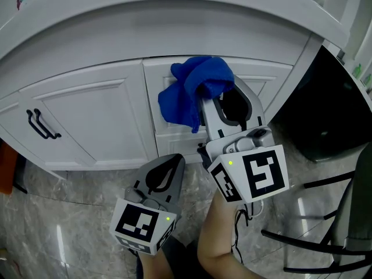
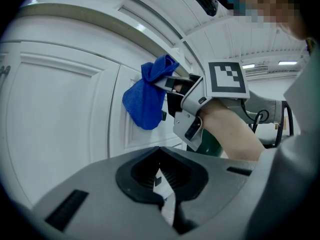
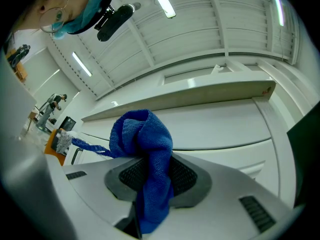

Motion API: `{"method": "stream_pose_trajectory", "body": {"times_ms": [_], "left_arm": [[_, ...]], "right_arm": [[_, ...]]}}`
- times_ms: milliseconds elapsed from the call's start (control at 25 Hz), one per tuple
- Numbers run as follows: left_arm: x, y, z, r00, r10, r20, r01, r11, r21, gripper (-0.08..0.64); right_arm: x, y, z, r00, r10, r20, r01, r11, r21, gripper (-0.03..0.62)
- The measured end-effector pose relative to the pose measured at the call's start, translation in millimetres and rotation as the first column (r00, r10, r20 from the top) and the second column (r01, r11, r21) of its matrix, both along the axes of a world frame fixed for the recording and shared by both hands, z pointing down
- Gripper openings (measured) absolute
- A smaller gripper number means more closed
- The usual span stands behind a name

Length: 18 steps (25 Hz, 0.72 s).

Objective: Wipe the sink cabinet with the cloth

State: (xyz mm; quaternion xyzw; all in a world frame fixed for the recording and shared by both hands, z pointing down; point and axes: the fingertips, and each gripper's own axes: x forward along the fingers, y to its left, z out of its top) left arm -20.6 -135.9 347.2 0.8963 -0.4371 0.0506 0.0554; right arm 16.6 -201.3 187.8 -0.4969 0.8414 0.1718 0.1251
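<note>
The white sink cabinet (image 1: pixel 93 115) curves under a white counter rim (image 1: pixel 174 22). A blue cloth (image 1: pixel 192 89) is bunched against the top of the right-hand cabinet door, and my right gripper (image 1: pixel 224 92) is shut on it. In the right gripper view the cloth (image 3: pixel 145 139) hangs between the jaws and hides the tips of the right gripper (image 3: pixel 152 166). My left gripper (image 1: pixel 168 164) hangs lower, short of the cabinet, shut and holding nothing. From the left gripper (image 2: pixel 160 151) view the cloth (image 2: pixel 145 101) and the right gripper (image 2: pixel 172 84) lie against the door panel (image 2: pixel 60 109).
A black handle (image 1: pixel 40 124) sits on the left door. A dark bin (image 1: pixel 325 121) stands right of the cabinet, with black metal bars (image 1: pixel 314 237) below it. The floor is grey marble tile (image 1: pixel 64 214). An orange object (image 1: pixel 4 167) is at the left edge.
</note>
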Motion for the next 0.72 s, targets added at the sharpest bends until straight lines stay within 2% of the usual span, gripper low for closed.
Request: {"method": "stream_pose_trajectory", "body": {"times_ms": [240,360,480,720], "left_arm": [[1.5,-1.0,-1.4,1.000,0.026,-0.011,-0.026,1.000,0.007,0.003],[-9.9,-0.4,-0.1,1.000,-0.009,-0.005,0.009,1.000,-0.003,0.003],[-4.8,2.6,-1.1,1.000,-0.019,-0.003,0.019,1.000,-0.002,0.003],[17.0,3.4,-3.6,0.999,0.043,0.003,-0.043,0.999,0.013,0.003]], "right_arm": [[9.4,-2.1,0.3,0.999,0.039,0.007,-0.039,0.999,0.007,0.115],[-1.9,-3.6,2.4,1.000,0.005,0.023,-0.005,1.000,-0.002,0.115],[-2.5,0.4,0.0,0.999,-0.024,0.032,0.024,1.000,-0.006,0.115],[13.5,1.3,-2.4,1.000,0.020,0.013,-0.020,1.000,0.005,0.115]]}}
